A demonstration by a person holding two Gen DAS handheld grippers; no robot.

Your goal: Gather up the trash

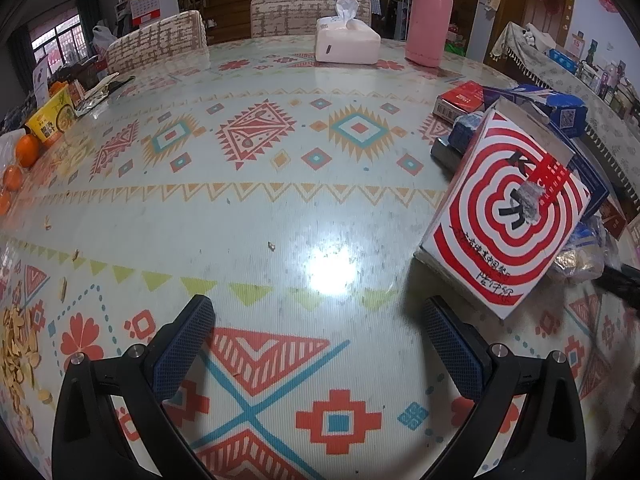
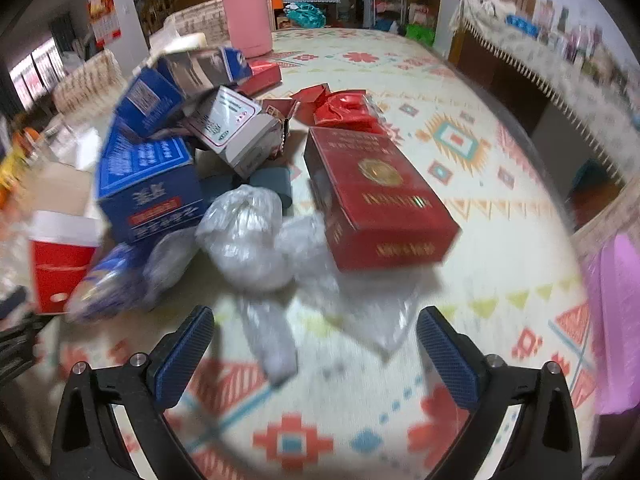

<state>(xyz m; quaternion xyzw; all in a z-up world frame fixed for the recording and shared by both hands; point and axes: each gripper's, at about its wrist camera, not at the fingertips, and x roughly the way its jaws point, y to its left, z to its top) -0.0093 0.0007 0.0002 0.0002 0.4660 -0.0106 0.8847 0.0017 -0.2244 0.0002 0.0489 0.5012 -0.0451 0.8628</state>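
Observation:
A trash pile lies on the patterned table. In the right wrist view it holds a dark red box (image 2: 376, 196), blue boxes (image 2: 148, 176), a white box (image 2: 236, 132), red wrappers (image 2: 340, 108), a red-and-white cup (image 2: 60, 256) and clear plastic bags (image 2: 248, 236). My right gripper (image 2: 316, 336) is open and empty just short of the plastic. In the left wrist view a red-and-white spiral box (image 1: 508, 216) leans against the pile at the right. My left gripper (image 1: 316, 328) is open and empty over bare table, left of that box.
A tissue box (image 1: 346, 42) and a pink flask (image 1: 428, 20) stand at the far edge. Oranges (image 1: 26, 150), a yellow noodle cup (image 1: 52, 118) and seed shells (image 1: 16, 344) lie at the left. Chairs stand behind the table. A pink thing (image 2: 616, 320) is at the right.

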